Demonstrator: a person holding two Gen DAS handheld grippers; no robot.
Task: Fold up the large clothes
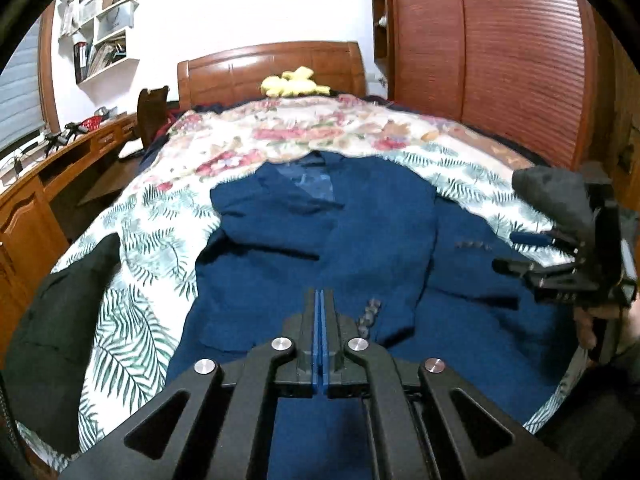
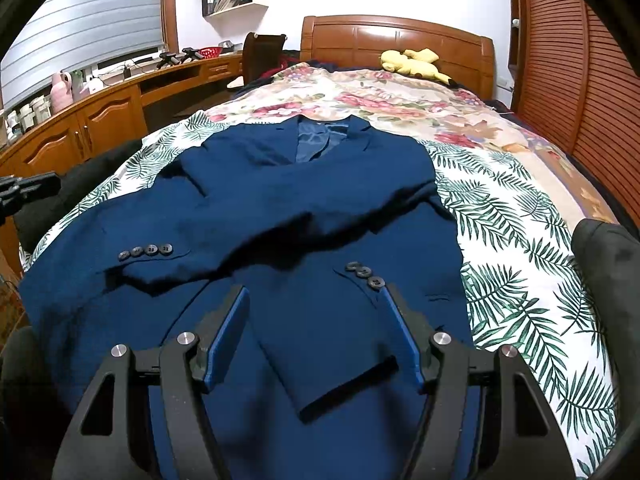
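A bedroom holds a bed (image 2: 520,216) under a palm-leaf and floral cover, with a wooden headboard (image 2: 396,44) at the far end and a yellow plush toy (image 2: 412,64) lying before it. Along the left wall runs a curved wooden desk (image 2: 96,116), with white wall shelves (image 1: 104,40) above. On the left edge of the bed lies a dark garment (image 1: 52,344). In the middle, a navy blue jacket (image 2: 304,200) is spread face up, collar toward the headboard, both sleeves folded across its front so the cuff buttons (image 2: 146,251) show. The left gripper (image 1: 321,300) hangs over the jacket's lower part, its blue-padded jaws pressed together with nothing visible between them. The right gripper (image 2: 316,304) hovers above the jacket's lower front, jaws standing wide apart and empty. A louvred wooden wardrobe (image 1: 500,60) fills the right wall.
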